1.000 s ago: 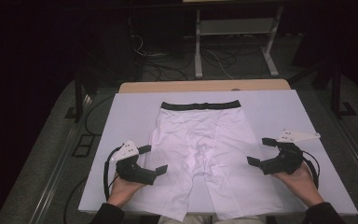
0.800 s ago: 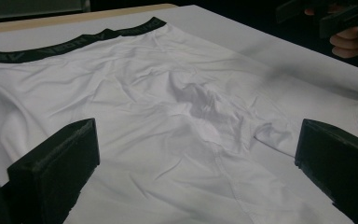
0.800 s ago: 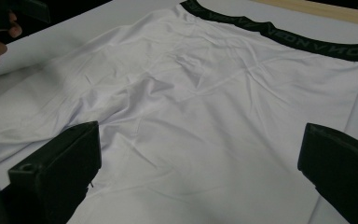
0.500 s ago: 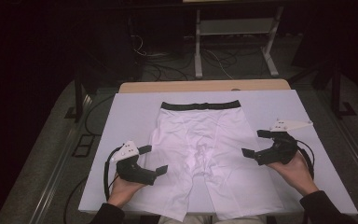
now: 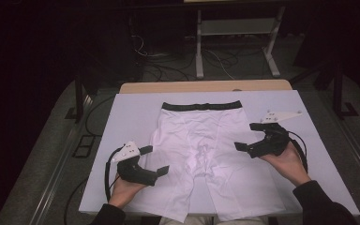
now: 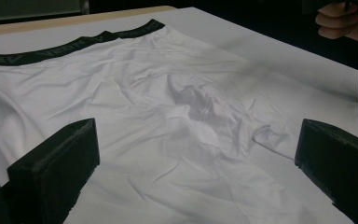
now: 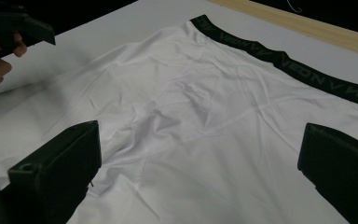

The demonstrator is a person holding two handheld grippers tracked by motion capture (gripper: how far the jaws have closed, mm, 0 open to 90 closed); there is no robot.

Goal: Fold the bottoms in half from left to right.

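Observation:
White shorts [image 5: 201, 136] with a black waistband [image 5: 201, 106] lie flat on the white table cover [image 5: 131, 112], waistband at the far side and the legs running to the near edge. My left gripper [image 5: 152, 160] is open over the shorts' left leg. My right gripper [image 5: 246, 136] is open at the shorts' right side, near the hip. In the left gripper view the open left gripper [image 6: 198, 140] frames the wrinkled crotch of the shorts [image 6: 144, 93]. From the right gripper view, the open right gripper [image 7: 200, 149] looks across the shorts [image 7: 223, 93] toward the waistband [image 7: 284, 58].
A wooden table edge [image 5: 206, 86] shows beyond the cover. Behind the table stand a metal frame [image 5: 234, 47] and floor cables [image 5: 168, 65] in a dark room. Bare cover lies on both sides of the shorts.
My right gripper has moved away from me and inward, from the right leg toward the shorts' right hip. The left gripper has stayed put.

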